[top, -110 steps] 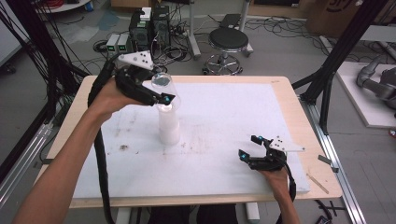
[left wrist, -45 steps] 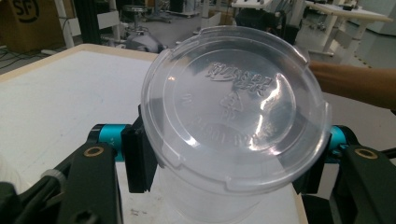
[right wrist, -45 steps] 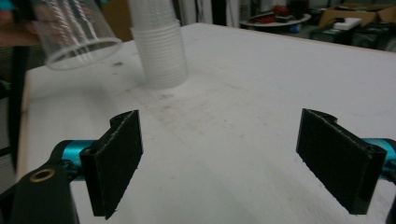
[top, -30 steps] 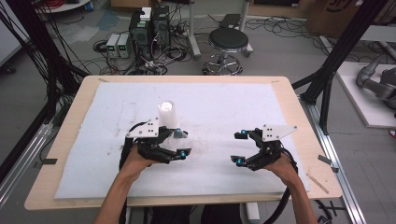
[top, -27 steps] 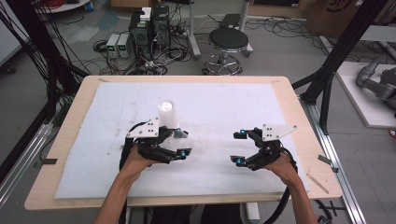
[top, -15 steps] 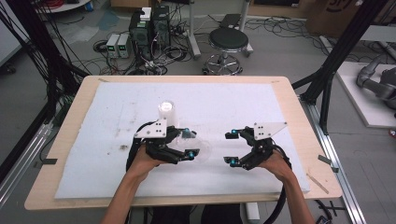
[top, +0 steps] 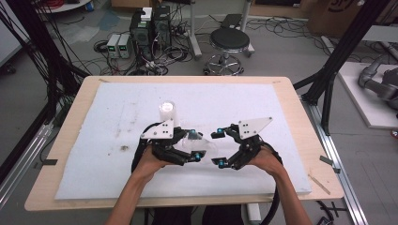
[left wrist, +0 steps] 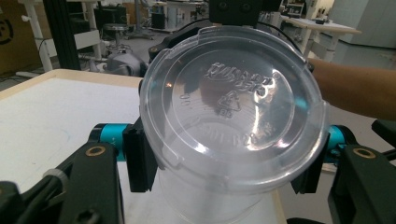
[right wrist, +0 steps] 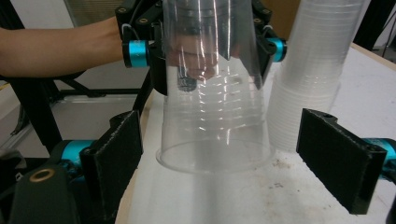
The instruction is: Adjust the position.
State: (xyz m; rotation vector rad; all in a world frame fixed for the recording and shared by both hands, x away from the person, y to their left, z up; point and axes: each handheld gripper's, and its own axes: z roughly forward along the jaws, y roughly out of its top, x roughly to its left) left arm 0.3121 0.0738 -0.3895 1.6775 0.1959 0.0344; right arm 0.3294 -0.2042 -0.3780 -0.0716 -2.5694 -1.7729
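A clear plastic cup (top: 201, 143) lies level above the white mat, and my left gripper (top: 195, 146) is shut on it near its base. In the left gripper view the embossed cup (left wrist: 233, 102) sits between the black pads (left wrist: 137, 158) of my left gripper (left wrist: 224, 163). My right gripper (top: 218, 147) faces it, open. In the right gripper view its pads (right wrist: 116, 154) stand apart on either side of the wide rim of the cup (right wrist: 215, 107), without touching it. Behind the cup is the left gripper (right wrist: 205, 46).
A tall stack of clear cups (top: 167, 112) stands upright on the white mat (top: 117, 108), just behind the left hand; the stack of cups (right wrist: 317, 70) rises at the right in the right gripper view. The wooden table edge (top: 300, 112) frames the mat. A stool and cables lie beyond.
The left gripper went from the top of the stack down to the front with one cup. Over the last second both hands closed in on each other, and the right jaws came around the rim.
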